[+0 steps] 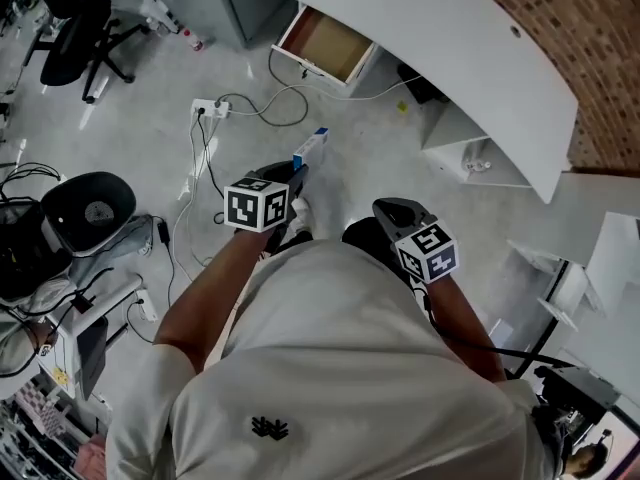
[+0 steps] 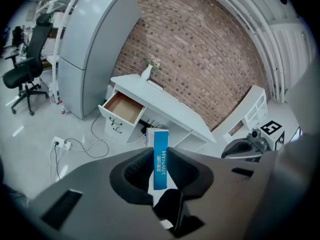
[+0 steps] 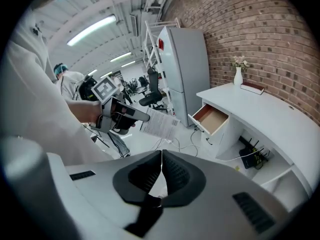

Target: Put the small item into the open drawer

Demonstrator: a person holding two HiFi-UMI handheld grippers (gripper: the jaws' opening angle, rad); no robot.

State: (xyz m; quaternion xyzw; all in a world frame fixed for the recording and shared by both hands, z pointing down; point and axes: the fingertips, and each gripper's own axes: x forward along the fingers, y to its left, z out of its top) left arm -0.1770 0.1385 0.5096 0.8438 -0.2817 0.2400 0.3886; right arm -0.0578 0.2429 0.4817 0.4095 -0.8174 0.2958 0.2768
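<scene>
A small blue and white box (image 1: 311, 148) stands upright between the jaws of my left gripper (image 1: 297, 175), which is shut on it. In the left gripper view the box (image 2: 160, 154) rises from the left gripper (image 2: 160, 170), blue face towards the camera. The open drawer (image 1: 325, 46) of the white desk lies ahead across the floor, its wooden inside bare; it also shows as the drawer (image 2: 123, 108) and drawer (image 3: 212, 119). My right gripper (image 1: 385, 208) hangs to the right of the left one. The right gripper (image 3: 161, 166) has its jaws pressed together with nothing between them.
A curved white desk (image 1: 450, 38) runs along a brick wall (image 1: 580, 28). A power strip (image 1: 211, 109) and loose cables lie on the floor between me and the drawer. A black office chair (image 1: 70, 38) stands at far left, a grey cabinet (image 2: 92, 49) beside the desk.
</scene>
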